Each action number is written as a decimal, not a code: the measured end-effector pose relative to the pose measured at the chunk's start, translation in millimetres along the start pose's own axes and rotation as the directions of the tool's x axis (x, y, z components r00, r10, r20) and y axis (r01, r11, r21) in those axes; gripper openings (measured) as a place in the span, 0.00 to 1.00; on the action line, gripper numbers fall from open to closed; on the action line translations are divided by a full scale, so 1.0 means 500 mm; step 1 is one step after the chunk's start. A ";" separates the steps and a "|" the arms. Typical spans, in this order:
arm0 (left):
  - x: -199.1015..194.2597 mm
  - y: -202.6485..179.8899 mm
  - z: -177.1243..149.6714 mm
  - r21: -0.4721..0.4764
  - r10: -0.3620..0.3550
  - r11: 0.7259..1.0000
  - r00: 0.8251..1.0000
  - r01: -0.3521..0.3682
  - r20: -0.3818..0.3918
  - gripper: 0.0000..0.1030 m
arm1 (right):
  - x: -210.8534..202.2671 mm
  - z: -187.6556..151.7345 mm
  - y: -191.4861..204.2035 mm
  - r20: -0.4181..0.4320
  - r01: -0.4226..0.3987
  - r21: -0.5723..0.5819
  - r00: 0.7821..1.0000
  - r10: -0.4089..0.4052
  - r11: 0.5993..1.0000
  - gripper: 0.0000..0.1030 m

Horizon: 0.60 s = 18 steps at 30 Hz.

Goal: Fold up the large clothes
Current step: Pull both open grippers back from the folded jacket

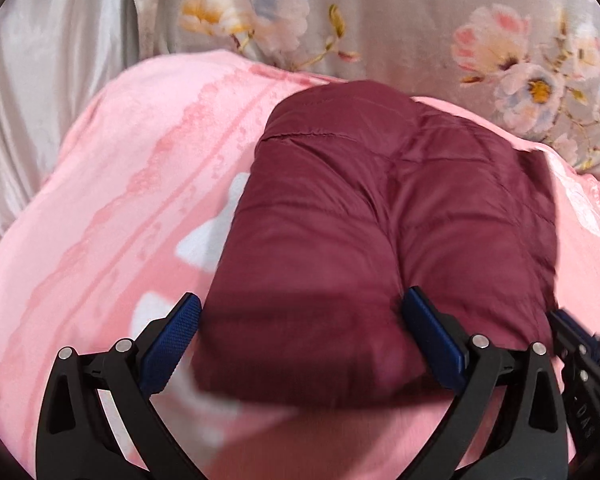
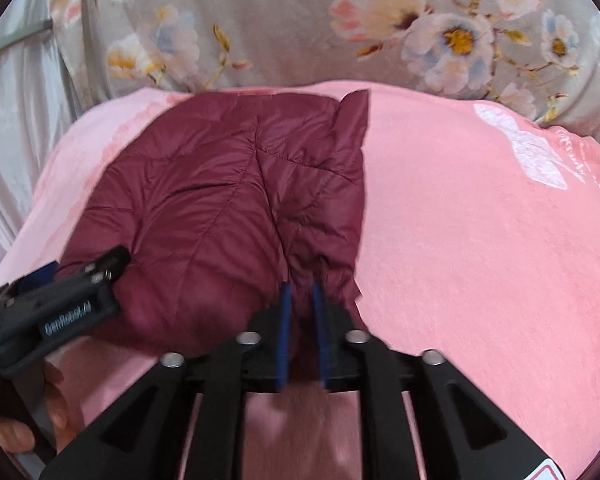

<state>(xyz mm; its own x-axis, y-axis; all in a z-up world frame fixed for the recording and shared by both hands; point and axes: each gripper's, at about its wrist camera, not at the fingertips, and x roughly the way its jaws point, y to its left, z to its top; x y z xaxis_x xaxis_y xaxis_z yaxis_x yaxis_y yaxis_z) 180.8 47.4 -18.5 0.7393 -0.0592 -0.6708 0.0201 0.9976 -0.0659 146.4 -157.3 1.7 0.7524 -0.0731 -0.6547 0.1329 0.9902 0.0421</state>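
Note:
A dark red quilted puffer jacket (image 1: 380,216) lies folded in a thick bundle on a pink blanket (image 1: 112,184). My left gripper (image 1: 300,312) is open, its blue pads on either side of the bundle's near left part. My right gripper (image 2: 302,292) is shut on the jacket's (image 2: 204,208) near right edge, with red fabric pinched between the blue pads. The right gripper also shows at the right edge of the left wrist view (image 1: 580,360). The left gripper shows at the left of the right wrist view (image 2: 60,300).
The pink blanket (image 2: 480,240) covers the bed, with white butterfly prints. A grey flowered quilt (image 1: 380,20) is heaped behind it, and pale satin fabric (image 1: 40,80) lies at the left. A person's fingers (image 2: 20,432) show at lower left.

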 end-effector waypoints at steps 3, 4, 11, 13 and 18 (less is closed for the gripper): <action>-0.043 -0.004 -0.039 0.016 -0.014 1.000 1.000 0.014 0.010 0.95 | -0.035 -0.030 -0.018 0.012 0.026 0.005 1.000 -0.026 1.000 0.57; -0.053 -0.006 -0.053 0.027 -0.013 1.000 1.000 0.013 0.005 0.95 | -0.043 -0.042 -0.027 0.002 0.018 0.020 1.000 -0.018 1.000 0.58; -0.095 -0.049 -0.105 0.103 0.003 0.995 1.000 -0.001 -0.020 0.95 | -0.094 -0.097 -0.060 -0.051 0.015 0.057 0.999 -0.012 0.998 0.67; -0.106 -0.064 -0.119 0.131 0.018 0.991 1.000 -0.016 -0.017 0.95 | -0.109 -0.108 -0.057 -0.044 0.025 0.038 0.999 -0.024 0.999 0.71; -0.122 -0.085 -0.149 0.166 0.041 0.986 0.998 -0.033 -0.050 0.95 | -0.160 -0.136 -0.053 0.018 0.061 0.007 0.998 -0.061 0.998 0.80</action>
<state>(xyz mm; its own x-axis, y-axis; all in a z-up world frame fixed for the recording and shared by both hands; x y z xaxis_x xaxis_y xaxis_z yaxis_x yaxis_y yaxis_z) 84.7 6.2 -30.0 0.7048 -0.0194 -0.7091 0.1077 0.9910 0.0798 38.6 -169.6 1.5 0.7546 -0.1353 -0.6421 0.1826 0.9832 0.0073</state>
